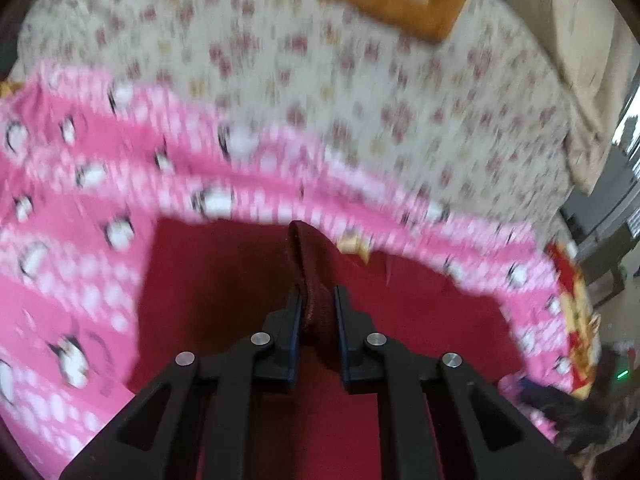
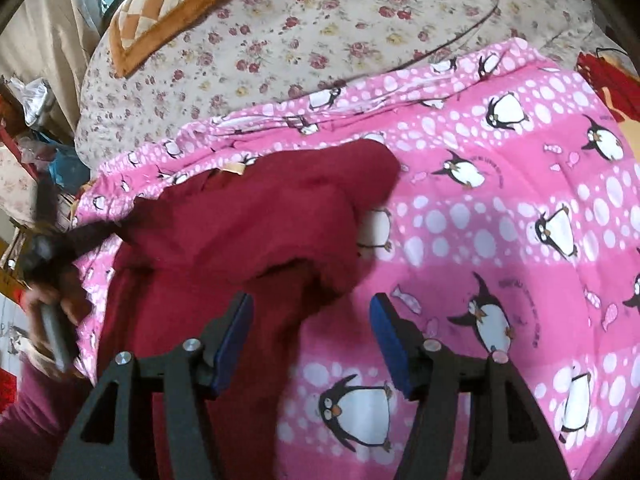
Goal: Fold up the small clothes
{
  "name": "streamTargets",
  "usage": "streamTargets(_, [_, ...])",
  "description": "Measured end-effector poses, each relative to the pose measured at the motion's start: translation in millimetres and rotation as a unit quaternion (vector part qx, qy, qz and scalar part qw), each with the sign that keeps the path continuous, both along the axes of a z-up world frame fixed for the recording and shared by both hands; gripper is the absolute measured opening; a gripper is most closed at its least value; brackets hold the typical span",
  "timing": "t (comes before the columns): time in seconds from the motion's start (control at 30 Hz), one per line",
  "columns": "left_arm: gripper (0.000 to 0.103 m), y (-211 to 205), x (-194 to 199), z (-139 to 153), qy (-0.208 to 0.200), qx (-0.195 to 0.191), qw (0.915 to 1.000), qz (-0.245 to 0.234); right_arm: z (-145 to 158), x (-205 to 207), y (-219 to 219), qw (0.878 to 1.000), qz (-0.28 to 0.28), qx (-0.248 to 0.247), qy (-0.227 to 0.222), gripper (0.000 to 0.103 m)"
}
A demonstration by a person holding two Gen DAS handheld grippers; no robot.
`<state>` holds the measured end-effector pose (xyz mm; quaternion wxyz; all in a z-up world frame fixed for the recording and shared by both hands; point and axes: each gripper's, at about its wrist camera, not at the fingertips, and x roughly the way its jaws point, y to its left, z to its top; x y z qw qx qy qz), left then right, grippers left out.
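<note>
L claw (image 1: 317, 312) pinching maroon garment (image 1: 224, 280) hem, blurry, prob. | R claw (image 2: 312, 340) open, empty

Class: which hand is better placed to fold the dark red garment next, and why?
Left. Its tongs are already shut on a hem of the red garment; the right tongs stand open, holding nothing.

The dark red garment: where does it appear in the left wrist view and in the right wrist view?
Left wrist view: the dark red garment fills the lower centre; a fold of it is pinched in the left gripper.
Right wrist view: it lies left of centre, reaching the bottom edge; the right gripper stands open over its edge.
Shared landmark: the pink penguin blanket beneath the garment.
</note>
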<state>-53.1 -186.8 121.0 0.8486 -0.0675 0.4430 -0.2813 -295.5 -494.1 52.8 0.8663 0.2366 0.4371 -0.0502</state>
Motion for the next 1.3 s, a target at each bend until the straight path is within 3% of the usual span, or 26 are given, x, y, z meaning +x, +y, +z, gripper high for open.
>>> streamTargets(0.1, [0.000,21.8,7.3,15.7,-0.006,-0.013,0.9997,0.019,-3.8,10.9,6.3,1.000,-0.002,-0.023,0.001,0.064])
streamTargets(0.23, [0.000,35.2,17.8,-4.9,0.008,0.015,0.9989,0.045,-14.6,38.0,20.4,0.999,0.013,-0.043,0.005,0.060])
streamTargets(0.27, [0.000,39.5,18.5,-12.9,0.012,0.023,0.9982,0.054,-16.9,44.8,25.0,0.998,0.015,-0.054,0.006,0.040])
streamTargets(0.33, [0.000,50.3,24.2,-36.0,0.029,0.046,0.9957,0.075,-17.8,47.7,28.1,0.997,0.005,-0.082,0.017,0.014])
streamTargets(0.5, [0.000,66.7,22.8,-80.4,0.070,0.052,0.9922,0.089,-31.9,32.2,28.6,0.994,0.040,-0.072,0.069,0.014])
streamTargets(0.63, [0.000,70.8,20.8,-81.9,0.066,0.039,0.9934,0.086,-5.3,17.0,12.7,0.999,0.024,-0.015,0.046,0.017])
streamTargets(0.7, [0.000,70.6,20.5,-81.6,0.063,0.037,0.9936,0.086,9.9,15.1,2.0,1.000,0.006,0.016,0.009,0.032])
streamTargets(0.77, [0.000,69.3,18.8,-83.5,0.057,0.044,0.9937,0.086,18.8,22.6,-8.2,0.999,-0.027,0.023,-0.023,0.067])
streamTargets(0.8, [0.000,68.3,17.6,-83.7,0.053,0.048,0.9937,0.086,18.2,31.0,-9.6,0.999,-0.037,0.016,-0.022,0.070])
streamTargets(0.9, [0.000,65.2,18.1,-84.2,0.045,0.057,0.9935,0.087,-1.1,74.5,-7.6,0.999,-0.040,-0.009,0.013,0.068])
streamTargets(0.93, [0.000,64.7,18.4,-84.7,0.044,0.059,0.9935,0.087,-8.9,86.0,-6.6,0.999,-0.041,-0.018,0.026,0.059])
streamTargets(0.97, [0.000,64.4,18.3,-85.0,0.043,0.061,0.9935,0.086,-18.3,97.1,-5.8,0.998,-0.041,-0.034,0.041,0.039])
streamTargets(1.0, [0.000,63.7,18.1,-85.6,0.041,0.063,0.9935,0.085,-27.0,106.4,-5.7,0.995,-0.046,-0.062,0.058,0.034])
streamTargets(1.03, [0.000,62.8,17.6,-85.9,0.039,0.066,0.9935,0.084,-33.5,110.2,-8.8,0.993,-0.058,-0.080,0.062,0.034])
streamTargets(1.13, [0.000,58.5,16.1,-86.1,0.027,0.083,0.9929,0.082,-40.1,108.0,-20.2,0.993,-0.088,-0.059,0.057,0.033])
streamTargets(1.3, [0.001,55.3,13.6,-85.8,0.016,0.098,0.9919,0.080,-15.0,88.4,-4.2,0.993,-0.070,-0.083,0.043,0.033])
